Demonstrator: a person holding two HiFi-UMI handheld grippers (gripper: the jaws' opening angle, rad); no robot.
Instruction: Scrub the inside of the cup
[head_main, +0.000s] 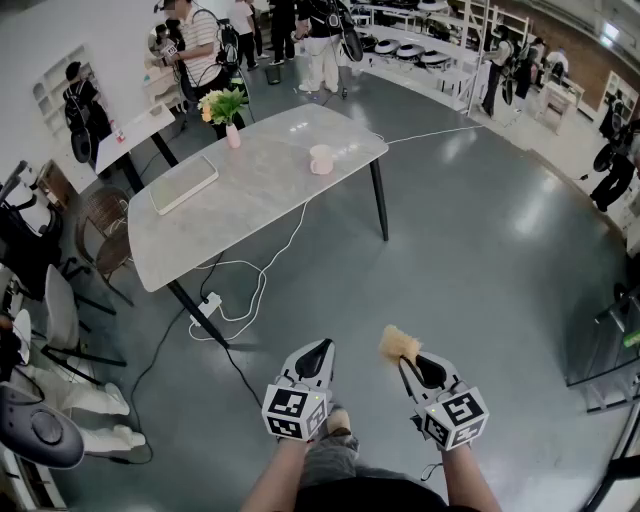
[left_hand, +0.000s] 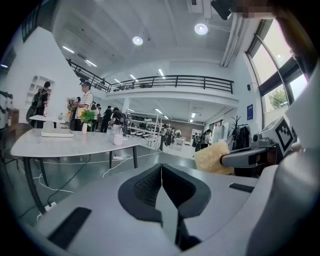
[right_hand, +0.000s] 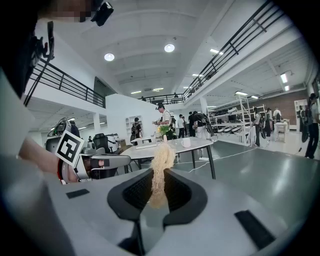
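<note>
In the head view, our one cup (head_main: 320, 159) stands alone on the grey table (head_main: 250, 200) in the upper middle of the frame, well apart from both grippers at the bottom edge. A single flower vase (head_main: 231, 128) stands further up and left. The left gripper (head_main: 321, 346) has its jaws pressed together with nothing in them. The right gripper (head_main: 404, 363) pinches one tuft-like tan scrubber (head_main: 399, 344). In the left gripper view, the jaws meet at centre frame on nothing, with the cup (left_hand: 118, 140) small at middle left. In the right gripper view, the jaws clamp the scrubber (right_hand: 162, 155), and the cup (right_hand: 186, 142) sits just right of centre. We judge the cup rigid, smooth and breakable, so we would steady it by its wall or rim. The scrubber looks soft and light.
</note>
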